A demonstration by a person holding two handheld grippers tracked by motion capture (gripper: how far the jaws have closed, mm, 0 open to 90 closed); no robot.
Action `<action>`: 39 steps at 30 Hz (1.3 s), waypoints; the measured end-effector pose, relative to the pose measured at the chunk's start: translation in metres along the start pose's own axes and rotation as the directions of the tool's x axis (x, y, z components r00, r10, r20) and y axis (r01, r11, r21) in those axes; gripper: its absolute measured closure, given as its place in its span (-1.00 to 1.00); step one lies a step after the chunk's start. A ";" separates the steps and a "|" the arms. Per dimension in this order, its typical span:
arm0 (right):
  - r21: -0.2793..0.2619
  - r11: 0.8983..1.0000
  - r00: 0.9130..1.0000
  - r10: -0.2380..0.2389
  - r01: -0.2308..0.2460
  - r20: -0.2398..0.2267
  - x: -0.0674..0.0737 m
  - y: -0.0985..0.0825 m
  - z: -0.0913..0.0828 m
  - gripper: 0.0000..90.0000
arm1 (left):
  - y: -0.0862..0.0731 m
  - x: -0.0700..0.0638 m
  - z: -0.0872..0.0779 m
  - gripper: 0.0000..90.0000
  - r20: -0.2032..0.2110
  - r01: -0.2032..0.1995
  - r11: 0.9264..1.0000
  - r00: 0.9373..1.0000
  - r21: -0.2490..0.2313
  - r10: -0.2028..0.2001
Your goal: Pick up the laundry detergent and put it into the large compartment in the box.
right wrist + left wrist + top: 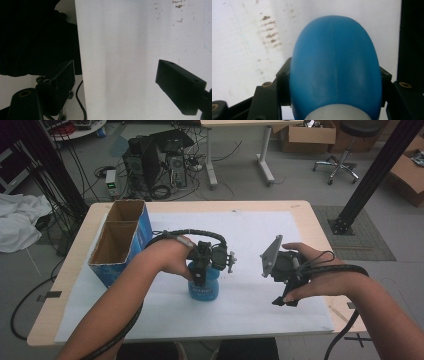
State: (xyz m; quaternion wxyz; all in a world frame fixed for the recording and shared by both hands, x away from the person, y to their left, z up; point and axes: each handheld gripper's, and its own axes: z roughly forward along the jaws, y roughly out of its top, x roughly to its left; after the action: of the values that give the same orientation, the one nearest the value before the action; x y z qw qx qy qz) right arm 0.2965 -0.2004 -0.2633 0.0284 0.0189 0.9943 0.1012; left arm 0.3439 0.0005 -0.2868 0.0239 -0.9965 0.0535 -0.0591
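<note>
on the table (pixel 300 215) we see a sheet (pixel 260 235) covering most of the top. a box (pixel 120 240) with two compartments stands near the left edge, towards the far left corner. a bottle (pixel 204 287) stands upright on the sheet, right of the box and nearer the front edge. our left gripper (pixel 200 279) sits around the bottle from above; our right gripper (pixel 286 301) is well apart, towards the right edge.

The blue bottle (pixel 204 290) stands upright on the white sheet near the middle of the table, just right of the open blue carton. It is squat and smooth, with rounded shoulders and a pale label band low on its front; in the left gripper view its blue body (pixel 335 70) bulges above a whitish neck, with a faint seam down its middle, clamped at both sides.
</note>
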 end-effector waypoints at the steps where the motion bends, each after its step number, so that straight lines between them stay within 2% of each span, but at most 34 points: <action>1: 0.001 1.000 1.000 -0.001 0.001 0.001 0.000 0.000 0.000 -0.64 | -0.002 0.002 -0.004 -0.14 0.001 0.014 1.000 1.000 0.000 -0.014; 5: 0.004 1.000 1.000 -0.001 0.001 0.000 0.000 0.001 -0.001 -0.64 | -0.010 0.008 -0.020 -0.14 0.003 0.079 0.997 0.997 -0.004 -0.079; 7: 0.000 1.000 1.000 -0.001 0.001 0.001 0.000 0.001 -0.001 -0.64 | -0.014 0.011 -0.028 -0.14 -0.004 0.121 0.993 0.993 -0.014 -0.121; 11: 0.002 1.000 1.000 -0.005 0.005 0.001 -0.001 0.002 0.000 -0.64 | -0.022 0.016 -0.043 -0.14 -0.016 0.179 0.983 0.984 -0.035 -0.179; 12: 0.001 1.000 1.000 -0.004 0.004 0.001 0.000 0.003 0.000 -0.64 | -0.023 0.018 -0.046 -0.14 -0.008 0.208 0.977 0.978 -0.037 -0.208; 17: 0.002 1.000 1.000 -0.005 0.005 0.002 0.000 0.005 0.000 -0.64 | -0.031 0.023 -0.062 -0.14 0.006 0.274 0.961 0.962 -0.038 -0.274; 19: 0.003 1.000 1.000 -0.004 0.004 0.002 0.000 0.006 0.000 -0.64 | -0.033 0.026 -0.067 -0.14 0.016 0.315 0.949 0.949 -0.033 -0.314; 22: 0.008 1.000 1.000 -0.009 0.009 0.001 -0.001 0.007 0.000 -0.64 | -0.036 0.028 -0.074 -0.14 0.022 0.349 0.937 0.937 -0.029 -0.348; 24: 0.007 1.000 1.000 -0.010 0.010 0.001 -0.001 0.007 0.000 -0.64 | -0.039 0.030 -0.077 -0.14 0.021 0.380 0.924 0.925 -0.027 -0.380; 26: 0.008 1.000 1.000 -0.008 0.008 0.003 -0.001 0.008 -0.001 -0.64 | -0.040 0.031 -0.080 -0.14 0.013 0.391 0.920 0.920 -0.022 -0.391; 28: 0.009 1.000 1.000 -0.013 0.013 0.004 -0.002 0.009 -0.002 -0.64 | -0.042 0.032 -0.081 -0.14 0.007 0.407 0.913 0.913 -0.015 -0.407; 29: 0.008 1.000 1.000 -0.013 0.013 0.004 -0.002 0.010 -0.002 -0.64 | -0.043 0.033 -0.082 -0.14 0.005 0.417 0.909 0.909 -0.008 -0.417; 30: 0.011 1.000 1.000 -0.015 0.015 0.005 -0.002 0.010 -0.002 -0.64 | -0.044 0.034 -0.083 -0.14 0.007 0.433 0.901 0.901 -0.009 -0.433; 33: 0.010 1.000 1.000 -0.018 0.018 0.004 -0.002 0.012 -0.002 -0.64 | -0.048 0.036 -0.089 -0.14 0.007 0.461 0.887 0.887 -0.008 -0.461; 38: 0.015 1.000 1.000 -0.023 0.023 0.003 -0.002 0.014 -0.001 -0.64 | -0.056 0.039 -0.103 -0.14 0.007 0.489 0.872 0.872 -0.011 -0.489; 39: 0.013 1.000 1.000 -0.024 0.024 0.003 -0.003 0.014 -0.001 -0.64 | -0.058 0.039 -0.106 -0.14 0.004 0.488 0.873 0.873 -0.010 -0.488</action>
State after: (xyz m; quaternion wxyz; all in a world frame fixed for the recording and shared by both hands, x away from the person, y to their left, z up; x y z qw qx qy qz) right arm 0.2995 -0.1866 -0.2593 0.0308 0.0075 0.9950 0.0942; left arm 0.3752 0.0492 -0.1742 0.0029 -0.9780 -0.1992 -0.0625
